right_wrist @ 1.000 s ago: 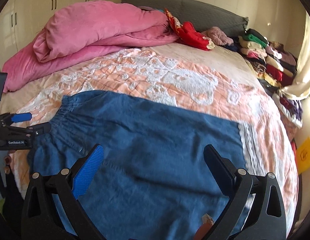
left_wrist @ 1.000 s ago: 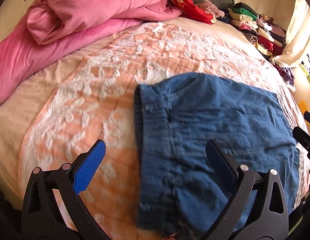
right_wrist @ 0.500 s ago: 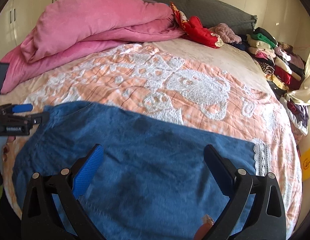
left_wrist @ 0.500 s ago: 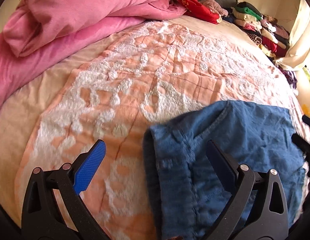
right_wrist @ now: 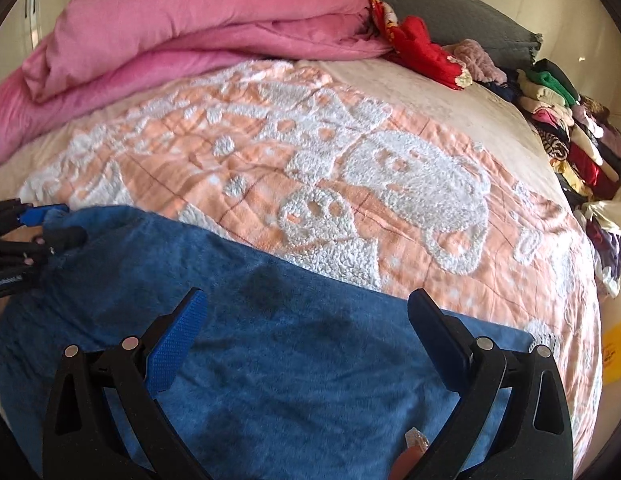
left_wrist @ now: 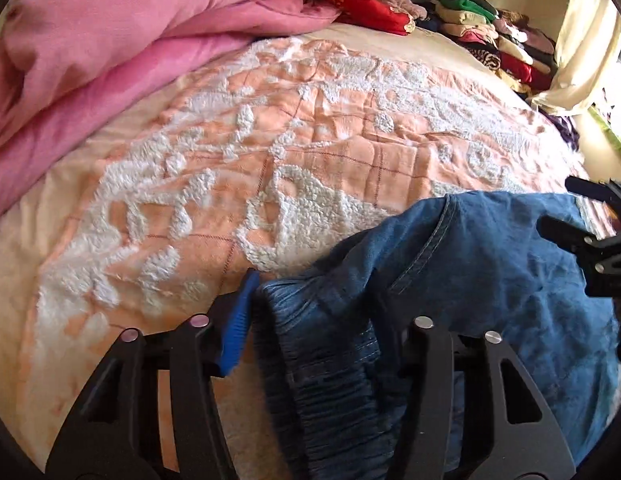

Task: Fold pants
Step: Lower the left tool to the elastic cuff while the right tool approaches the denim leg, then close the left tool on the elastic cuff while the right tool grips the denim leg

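Blue denim pants [right_wrist: 310, 360] lie across the near side of the bed. In the left wrist view my left gripper [left_wrist: 310, 316] is shut on the gathered elastic waistband [left_wrist: 322, 344] of the pants [left_wrist: 490, 272], which bunches between the fingers. In the right wrist view my right gripper [right_wrist: 306, 316] is open and empty, just above the pants' middle. The left gripper [right_wrist: 38, 232] shows at the left edge there, holding the waist corner. The right gripper [left_wrist: 590, 236] shows at the right edge of the left wrist view.
The bed has an orange-and-white tufted cover [right_wrist: 350, 168]. A pink duvet [right_wrist: 190, 32] is heaped at the far left. Red clothes [right_wrist: 422, 52] and a stack of folded clothes [right_wrist: 570, 128] lie along the far right. A grey headboard [right_wrist: 470, 24] stands behind.
My left gripper has closed on the waistband, which was loose between open fingers before. Both views have moved forward over the bed. The right gripper stays open.
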`<move>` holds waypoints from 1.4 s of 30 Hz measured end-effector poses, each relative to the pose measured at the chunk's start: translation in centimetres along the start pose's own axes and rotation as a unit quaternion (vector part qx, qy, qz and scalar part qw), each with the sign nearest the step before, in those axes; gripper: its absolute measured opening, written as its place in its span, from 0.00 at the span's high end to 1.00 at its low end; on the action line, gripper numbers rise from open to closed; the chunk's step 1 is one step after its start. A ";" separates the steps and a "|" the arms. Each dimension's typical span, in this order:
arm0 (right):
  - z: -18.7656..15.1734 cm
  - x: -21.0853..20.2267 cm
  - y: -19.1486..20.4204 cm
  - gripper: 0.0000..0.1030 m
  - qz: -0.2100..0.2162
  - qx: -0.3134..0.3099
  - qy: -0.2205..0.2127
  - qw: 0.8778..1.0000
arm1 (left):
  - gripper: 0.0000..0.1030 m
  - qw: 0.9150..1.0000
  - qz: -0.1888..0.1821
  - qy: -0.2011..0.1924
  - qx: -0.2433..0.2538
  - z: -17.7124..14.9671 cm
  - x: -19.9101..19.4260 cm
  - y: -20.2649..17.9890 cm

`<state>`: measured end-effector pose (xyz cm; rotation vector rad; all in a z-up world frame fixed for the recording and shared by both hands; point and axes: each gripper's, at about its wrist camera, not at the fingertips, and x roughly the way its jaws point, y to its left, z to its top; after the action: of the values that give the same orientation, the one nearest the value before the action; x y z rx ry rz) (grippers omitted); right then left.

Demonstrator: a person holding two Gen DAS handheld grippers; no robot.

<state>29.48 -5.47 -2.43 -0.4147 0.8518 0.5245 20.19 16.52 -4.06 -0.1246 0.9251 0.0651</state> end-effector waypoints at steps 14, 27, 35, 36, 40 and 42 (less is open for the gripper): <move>1.4 0.9 3.6 0.04 0.023 -0.111 -0.014 0.993 | 0.72 0.996 -0.040 -0.082 0.004 -1.0 -5.5 -0.5; 0.2 0.4 5.8 0.83 0.057 -0.140 -0.016 0.988 | 0.72 0.994 -0.026 -0.104 0.020 -1.6 -7.1 -1.5; -2.8 -5.3 3.5 0.92 0.102 -0.042 -0.077 0.991 | 0.72 0.993 -0.027 -0.115 0.023 -2.2 -8.6 -2.0; -3.2 -6.1 3.4 0.92 0.107 -0.033 -0.082 0.990 | 0.72 0.992 -0.026 -0.117 0.025 -2.4 -8.8 -2.1; -5.0 -9.0 3.4 0.92 0.122 -0.010 -0.098 0.988 | 0.72 0.991 -0.027 -0.125 0.028 -3.4 -10.0 -2.6; -6.0 -10.4 3.6 0.92 0.126 -0.003 -0.104 0.987 | 0.72 0.991 -0.030 -0.124 0.030 -4.2 -10.8 -3.0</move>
<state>18.10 -8.66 1.79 -0.2531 0.7049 0.7903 10.75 12.98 2.31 -0.0860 0.6730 -0.0031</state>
